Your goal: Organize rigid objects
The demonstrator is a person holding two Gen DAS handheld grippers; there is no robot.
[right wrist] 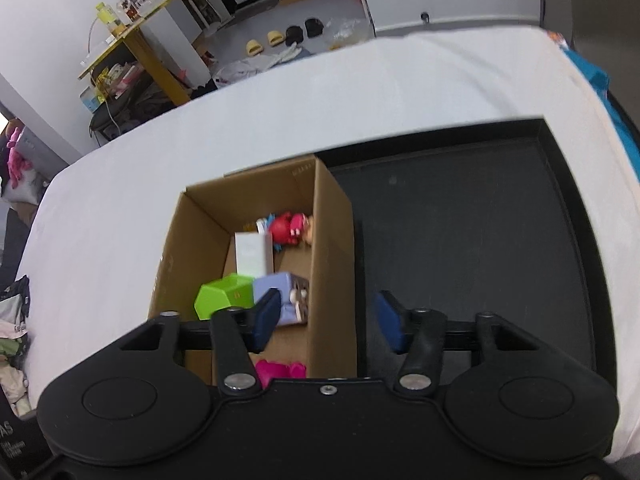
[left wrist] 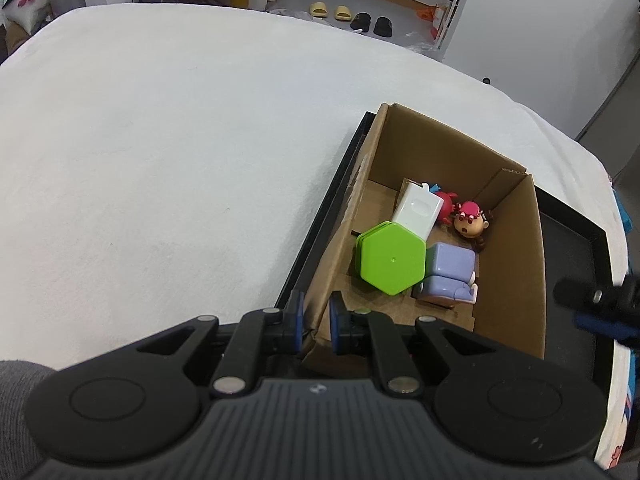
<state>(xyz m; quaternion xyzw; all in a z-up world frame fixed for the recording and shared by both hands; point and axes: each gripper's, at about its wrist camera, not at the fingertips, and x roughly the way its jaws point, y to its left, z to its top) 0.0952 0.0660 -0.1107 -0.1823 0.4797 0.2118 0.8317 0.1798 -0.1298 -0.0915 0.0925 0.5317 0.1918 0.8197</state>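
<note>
An open cardboard box (left wrist: 516,264) (right wrist: 332,240) stands in a black tray (right wrist: 472,240) on the white bed. It holds a green hexagonal container (left wrist: 392,258) (right wrist: 222,296), a white box (left wrist: 416,210) (right wrist: 252,256), a lilac block toy (left wrist: 450,270) (right wrist: 276,288), a red toy (right wrist: 286,228) and a small doll figure (left wrist: 470,222). A pink toy (right wrist: 280,370) lies at the box's near end. My left gripper (left wrist: 316,320) is shut on the box's near left wall. My right gripper (right wrist: 326,320) is open and empty, above the box's right wall.
The white bedcover (left wrist: 160,160) spreads to the left and behind the tray. The right part of the tray holds nothing. Slippers (left wrist: 348,18) lie on the floor beyond the bed. A yellow-framed table (right wrist: 132,44) with bottles stands by the wall.
</note>
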